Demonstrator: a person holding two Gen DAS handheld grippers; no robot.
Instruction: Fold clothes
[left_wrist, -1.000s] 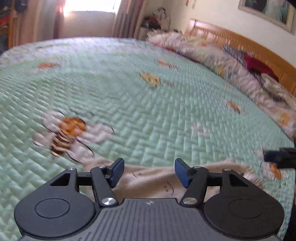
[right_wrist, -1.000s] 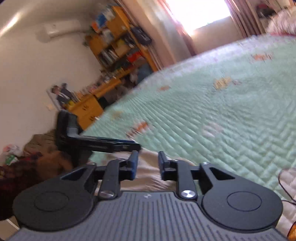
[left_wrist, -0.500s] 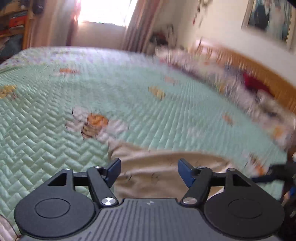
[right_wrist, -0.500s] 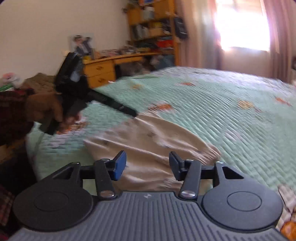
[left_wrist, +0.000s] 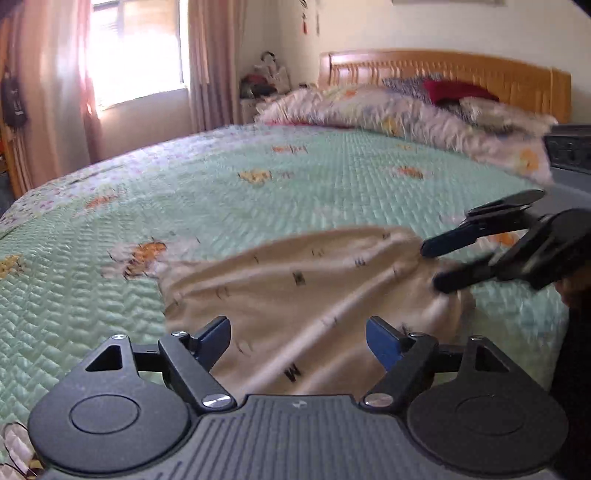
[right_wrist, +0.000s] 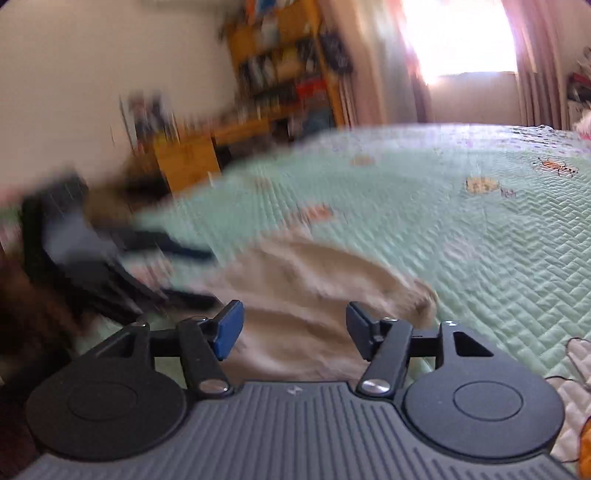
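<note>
The beige garment (left_wrist: 295, 280) lies spread on the green quilted bed (left_wrist: 332, 184), its dark printed marks too blurred to read apart from one shaped like an M. The left tool (left_wrist: 298, 334) has just been opening; its blue pads stand wide with cloth below, unpinched. The left view alone shows the headboard (left_wrist: 443, 70) at 1 o'clock and the right tool (left_wrist: 432, 264) at 3 o'clock, also just opening and ungripped. The right view alone shows blurred bookshelves (right_wrist: 284, 70) at 11 o'clock.

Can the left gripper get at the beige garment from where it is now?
Probably yes. The left gripper stands open with the beige garment spread on the green quilt right ahead; nothing lies between, and the right gripper works the far corner.
</note>
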